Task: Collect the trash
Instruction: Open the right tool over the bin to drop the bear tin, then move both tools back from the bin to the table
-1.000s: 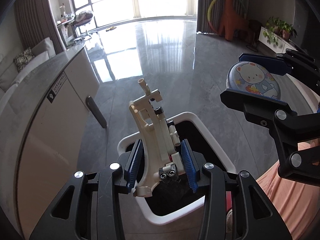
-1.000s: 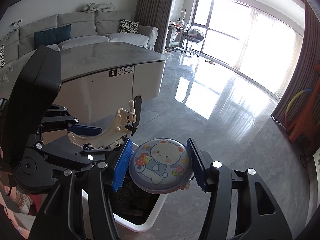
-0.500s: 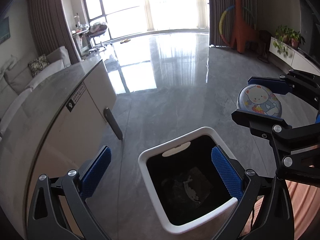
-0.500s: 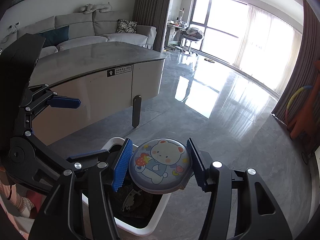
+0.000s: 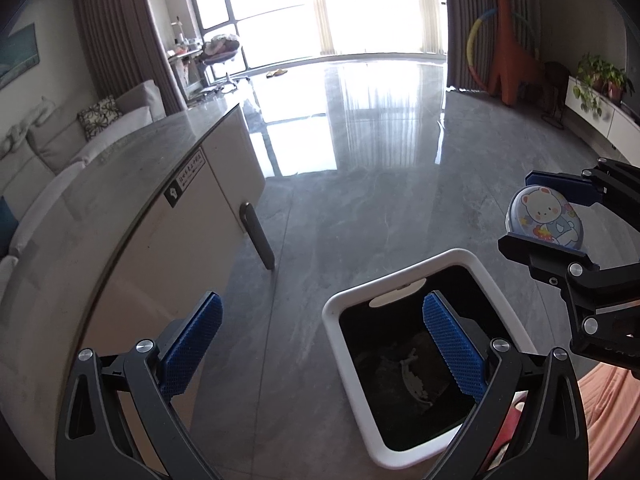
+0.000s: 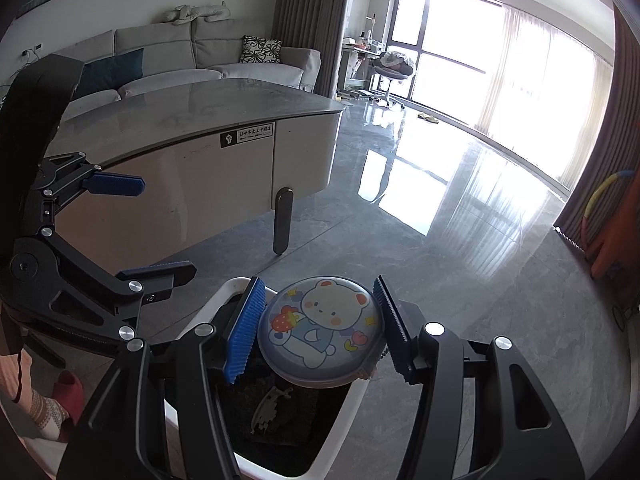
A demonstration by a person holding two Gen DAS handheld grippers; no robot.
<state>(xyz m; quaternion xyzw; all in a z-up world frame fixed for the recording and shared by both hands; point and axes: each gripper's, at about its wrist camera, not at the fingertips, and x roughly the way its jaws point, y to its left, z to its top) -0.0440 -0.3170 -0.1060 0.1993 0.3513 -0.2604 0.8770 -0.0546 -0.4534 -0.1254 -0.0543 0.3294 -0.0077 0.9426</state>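
A: How does the left tool (image 5: 320, 344) stand?
B: Its jaws are spread wide and grip nothing; one blue pad (image 5: 192, 346) hangs over the grey floor (image 5: 360, 208), the other over the white bin (image 5: 340, 344).

A: And the right tool (image 6: 318, 330)?
B: About half open, its pads pressed on either side of a round blue tin (image 6: 320, 328) with a cartoon bear on its lid. The tin is held above the bin's far edge.

A: What lies in the bin?
B: A dark liner, and at the bottom a cream plastic piece (image 6: 269, 406), lying loose.

A: What stands around it?
B: Just beside it on the floor, a pale surface (image 6: 192, 112) with a stone top and a dark leg (image 6: 282, 220). Beyond that a grey sofa (image 6: 192, 60), and bright windows further off.
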